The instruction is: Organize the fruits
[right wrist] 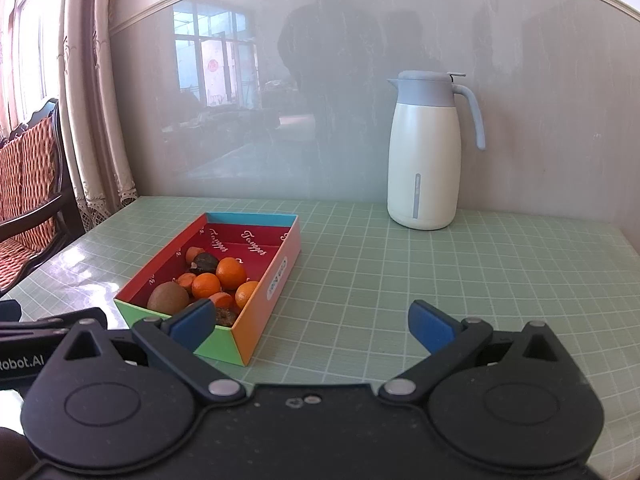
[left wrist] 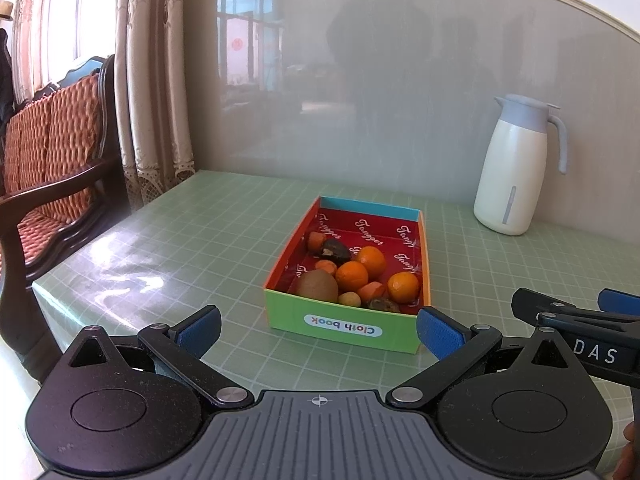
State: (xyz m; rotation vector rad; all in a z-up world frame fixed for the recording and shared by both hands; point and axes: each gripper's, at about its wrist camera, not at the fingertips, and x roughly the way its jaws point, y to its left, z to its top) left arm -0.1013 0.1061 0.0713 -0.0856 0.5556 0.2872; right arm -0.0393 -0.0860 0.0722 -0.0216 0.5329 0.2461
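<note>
Nearest the cameras, the left gripper (left wrist: 319, 330) is hovering with its blue-padded fingers spread wide and nothing between them; the right gripper (right wrist: 312, 326) is hovering just beside it, likewise released and empty. Just beyond them, a colourful cardboard box (left wrist: 344, 326) is sitting on the green checked tablecloth (left wrist: 180, 248), its green end wall facing the left gripper; the fruit is lying inside, crowded toward the near end — a brown kiwi (left wrist: 317, 286) in the near left corner, three oranges (left wrist: 351, 276) beside and behind it, smaller orange pieces (left wrist: 371, 290) and dark wrinkled fruit (left wrist: 335, 249) among them. Farther back to the right, a white jug (right wrist: 425, 168) with a pale blue lid is standing upright near the grey wall; a wooden chair (left wrist: 48, 168) is showing at the left, before a curtain.
</note>
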